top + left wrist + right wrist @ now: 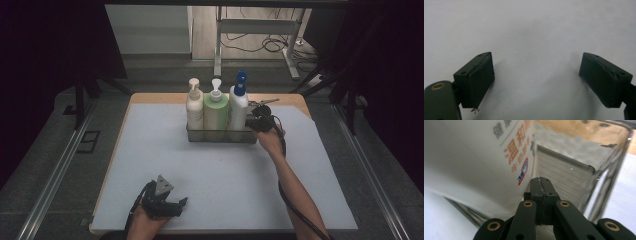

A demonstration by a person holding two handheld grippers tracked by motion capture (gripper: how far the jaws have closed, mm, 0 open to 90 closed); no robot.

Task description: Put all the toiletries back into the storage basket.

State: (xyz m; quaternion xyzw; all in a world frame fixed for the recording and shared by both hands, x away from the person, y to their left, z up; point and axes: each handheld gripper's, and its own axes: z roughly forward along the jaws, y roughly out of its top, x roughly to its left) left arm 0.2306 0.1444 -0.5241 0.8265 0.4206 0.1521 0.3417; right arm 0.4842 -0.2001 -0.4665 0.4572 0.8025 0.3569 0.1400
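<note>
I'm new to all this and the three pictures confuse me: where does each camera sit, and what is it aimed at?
High view: above the person's side, looking forward and down on the table and three bottles in a wire basket; both forearms show.
Left gripper view: rides the left tongs, open over the bare mat.
Right gripper view: rides the right tongs, shut, beside the white bottle.
Shared: that white bottle and basket.
</note>
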